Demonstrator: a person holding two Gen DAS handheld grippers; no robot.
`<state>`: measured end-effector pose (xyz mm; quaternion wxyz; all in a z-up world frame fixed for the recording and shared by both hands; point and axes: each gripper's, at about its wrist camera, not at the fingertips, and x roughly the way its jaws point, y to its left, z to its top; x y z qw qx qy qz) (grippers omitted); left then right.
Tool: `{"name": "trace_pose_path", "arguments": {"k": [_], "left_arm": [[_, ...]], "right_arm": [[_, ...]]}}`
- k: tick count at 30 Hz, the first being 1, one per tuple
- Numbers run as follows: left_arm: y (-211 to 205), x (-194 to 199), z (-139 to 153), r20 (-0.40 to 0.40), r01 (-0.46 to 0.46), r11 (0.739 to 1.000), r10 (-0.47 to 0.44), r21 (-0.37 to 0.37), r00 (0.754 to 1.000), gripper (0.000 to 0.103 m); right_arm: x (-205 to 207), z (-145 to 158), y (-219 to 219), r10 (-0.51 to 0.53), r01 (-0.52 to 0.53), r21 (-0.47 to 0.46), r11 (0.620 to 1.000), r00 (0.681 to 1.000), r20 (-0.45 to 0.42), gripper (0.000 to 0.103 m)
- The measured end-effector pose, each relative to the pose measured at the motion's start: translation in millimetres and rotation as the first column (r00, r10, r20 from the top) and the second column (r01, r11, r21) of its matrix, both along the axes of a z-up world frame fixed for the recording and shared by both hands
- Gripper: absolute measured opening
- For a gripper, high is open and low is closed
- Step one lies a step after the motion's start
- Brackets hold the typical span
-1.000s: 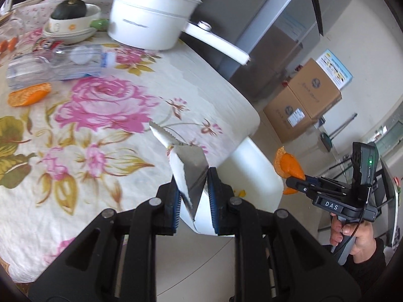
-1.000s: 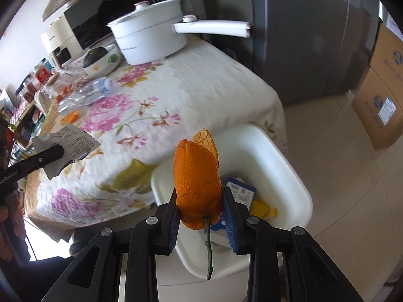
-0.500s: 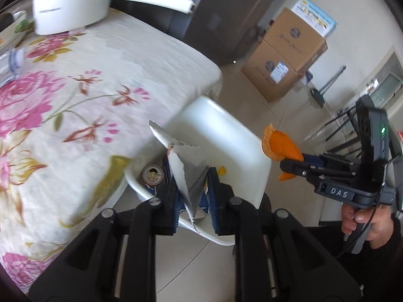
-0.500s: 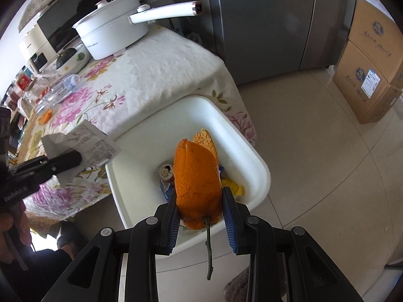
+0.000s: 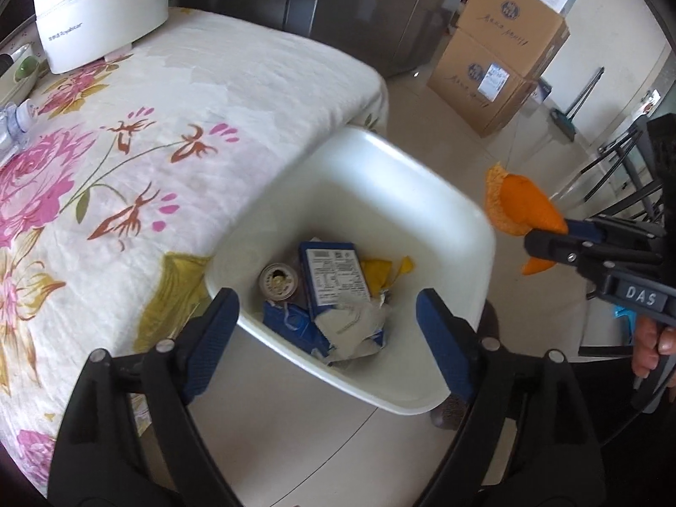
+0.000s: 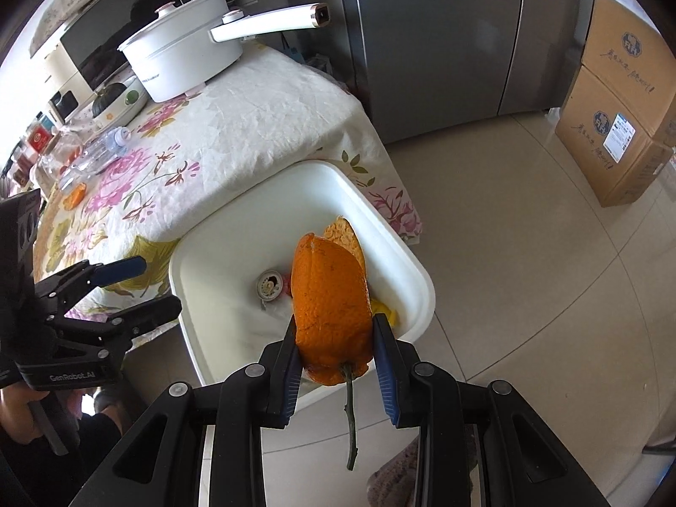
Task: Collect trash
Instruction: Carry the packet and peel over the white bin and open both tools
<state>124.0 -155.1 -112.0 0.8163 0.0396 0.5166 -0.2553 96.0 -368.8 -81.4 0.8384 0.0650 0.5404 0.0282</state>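
A white bin (image 5: 422, 194) stands on the floor at the table's corner; it also shows in the right wrist view (image 6: 236, 228). In it lie a can (image 5: 277, 281), a blue carton (image 5: 333, 274), yellow scraps and a crumpled silver wrapper (image 5: 355, 329). My left gripper (image 5: 327, 338) is open and empty above the bin's near rim. My right gripper (image 6: 336, 352) is shut on an orange peel (image 6: 329, 295) with a stem, held above the bin's right edge. The peel also shows in the left wrist view (image 5: 524, 207).
The table with a floral cloth (image 5: 126, 126) holds a white pot (image 5: 97, 12), a plastic bottle (image 6: 97, 148), another orange peel (image 6: 75, 195) and a bowl. Cardboard boxes (image 5: 498, 67) stand on the tiled floor by a grey fridge (image 6: 443, 42).
My left gripper moved from over the table to above the bin, opened, and the silver wrapper dropped into the bin. My right gripper moved with the peel over the bin.
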Motion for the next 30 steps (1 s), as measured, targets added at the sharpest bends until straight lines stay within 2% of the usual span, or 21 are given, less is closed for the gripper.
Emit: {"name": "trace_pose_path", "arguments": {"k": [2,11,14,15,18,19,30], "left_arm": [[3.9,0.3,-2.3,-0.001,-0.010,0.999,0.010,0.035,1.000,0.093],[23.7,-1.8,4.8,0.038,-0.040,0.996,0.037,0.083,0.999,0.099],[30.7,-1.0,6.5,0.049,-0.057,0.994,0.053,0.094,0.997,0.100],[36.0,-0.9,6.9,0.049,-0.065,0.993,0.061,0.095,0.997,0.100],[45.7,-1.2,7.2,0.053,-0.091,0.991,0.087,0.097,0.995,0.101],[48.7,-1.3,8.0,0.056,-0.098,0.990,0.093,0.100,0.994,0.102],[89.8,-6.7,17.8,0.089,-0.170,0.979,0.160,0.112,0.983,0.102]], "right_arm": [[0.0,0.1,0.3,0.002,-0.002,0.000,1.000,1.000,0.000,0.032],[7.9,1.9,14.8,0.014,-0.014,-0.011,1.000,1.000,-0.006,0.033],[13.8,2.0,21.9,0.014,-0.014,-0.022,1.000,1.000,-0.010,0.036],[16.0,1.9,23.8,0.010,-0.010,-0.032,0.999,1.000,-0.012,0.038],[21.1,3.3,26.5,-0.024,0.023,-0.034,0.999,1.000,-0.016,0.065],[21.8,4.9,26.7,-0.032,0.032,-0.028,0.999,0.999,-0.009,0.068],[33.2,21.4,57.8,-0.016,0.016,0.001,1.000,1.000,0.012,0.074]]}}
